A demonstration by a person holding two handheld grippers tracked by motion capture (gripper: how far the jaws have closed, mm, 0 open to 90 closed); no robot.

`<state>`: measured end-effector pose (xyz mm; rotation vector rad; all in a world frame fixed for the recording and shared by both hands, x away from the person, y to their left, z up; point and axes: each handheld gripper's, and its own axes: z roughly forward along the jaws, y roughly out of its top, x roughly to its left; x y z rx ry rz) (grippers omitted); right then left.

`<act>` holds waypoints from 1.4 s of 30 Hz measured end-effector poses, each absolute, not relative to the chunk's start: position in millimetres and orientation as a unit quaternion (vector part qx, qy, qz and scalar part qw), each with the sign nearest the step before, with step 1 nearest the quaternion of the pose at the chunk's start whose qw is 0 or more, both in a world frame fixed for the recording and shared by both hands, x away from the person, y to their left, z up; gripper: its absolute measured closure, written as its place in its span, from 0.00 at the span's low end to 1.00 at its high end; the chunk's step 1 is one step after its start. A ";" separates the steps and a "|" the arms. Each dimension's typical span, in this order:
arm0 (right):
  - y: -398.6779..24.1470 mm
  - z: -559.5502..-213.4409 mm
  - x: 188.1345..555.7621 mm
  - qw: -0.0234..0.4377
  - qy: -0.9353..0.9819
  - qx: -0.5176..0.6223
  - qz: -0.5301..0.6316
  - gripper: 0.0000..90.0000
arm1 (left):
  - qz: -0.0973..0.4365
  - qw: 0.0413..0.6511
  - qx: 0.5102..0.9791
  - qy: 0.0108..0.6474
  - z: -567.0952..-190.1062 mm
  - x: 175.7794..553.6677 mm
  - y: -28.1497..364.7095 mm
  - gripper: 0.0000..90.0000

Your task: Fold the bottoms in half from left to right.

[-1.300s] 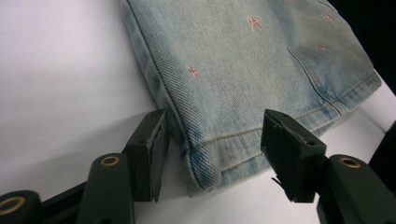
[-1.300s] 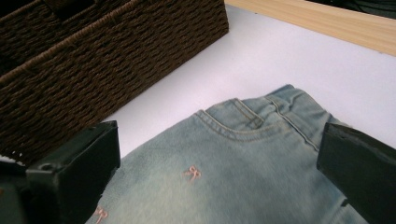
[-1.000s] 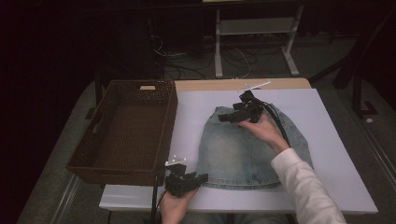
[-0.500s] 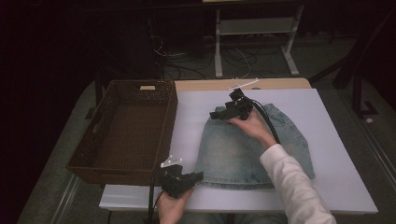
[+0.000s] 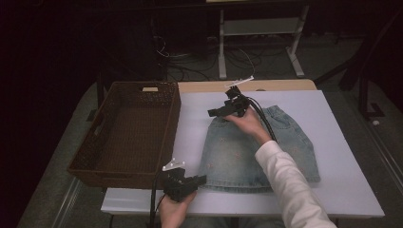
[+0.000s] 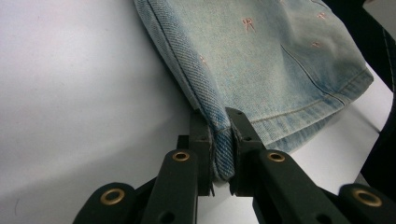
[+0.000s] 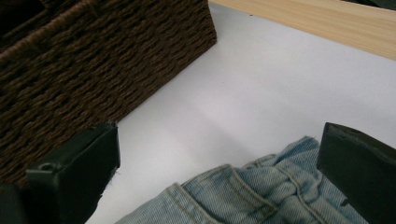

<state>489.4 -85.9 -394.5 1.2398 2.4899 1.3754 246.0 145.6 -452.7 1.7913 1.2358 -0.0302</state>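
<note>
High view: a pale denim skirt [image 5: 259, 149] lies flat on the white table [image 5: 342, 142], just to the right of a dark wicker basket [image 5: 124, 135]. The left hand-held gripper [image 5: 197, 180] sits at the skirt's near left hem corner, while the right hand-held gripper [image 5: 215, 112] hangs over the far left end of the waistband, a white sleeve [image 5: 290, 185] reaching across the cloth.

Left gripper view: the left hand-held gripper [image 6: 219, 144] has just drawn its jaws together, and they are now pinched tight on the skirt's [image 6: 271, 65] hem corner, the folded denim edge squeezed between the pads. The bite looks deep enough to hold, so this hand should simply keep its clamp and not pull until the other corner is secured.

Right gripper view: the right hand-held gripper [image 7: 219, 182] stands with its jaws wide apart, the waistband [image 7: 247, 193] of the skirt between and below them, nothing yet gripped; the basket's woven wall [image 7: 93, 70] rises close ahead. To do this step well, the right hand likely needs to come down squarely over the waistband corner, take both layers well inside the pads rather than at the tips, then close firmly, so that the garment lifts evenly from both ends.
</note>
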 end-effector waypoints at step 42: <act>-71.5 -442.0 517.6 0.098 0.804 0.451 0.374 0.55 | -0.025 0.467 0.733 0.494 -456.9 245.1 145.2 0.90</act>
